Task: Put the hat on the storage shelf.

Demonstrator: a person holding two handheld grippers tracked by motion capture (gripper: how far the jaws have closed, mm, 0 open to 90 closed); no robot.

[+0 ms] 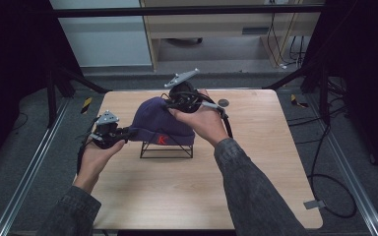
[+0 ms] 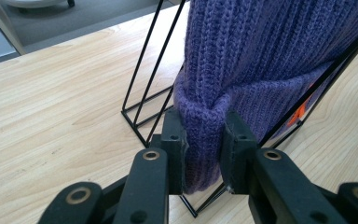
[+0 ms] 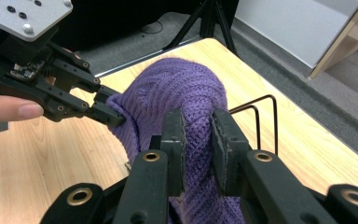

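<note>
A purple knit beanie (image 1: 156, 123) with an orange letter on its cuff is draped over a black wire stand (image 1: 166, 150) in the middle of the table. My left gripper (image 1: 127, 132) is shut on the beanie's folded cuff (image 2: 204, 140) at its left end. My right gripper (image 1: 173, 104) is shut on a fold of knit (image 3: 196, 140) at the top right of the beanie. In the right gripper view the left gripper (image 3: 109, 113) pinches the hat's far edge, and the stand's wire loops (image 3: 263, 116) rise beside the beanie.
The square wooden table (image 1: 256, 172) has bare room in front and to the right. A small dark round disc (image 1: 223, 103) lies near the back edge. Black frame legs, cables and grey floor surround the table.
</note>
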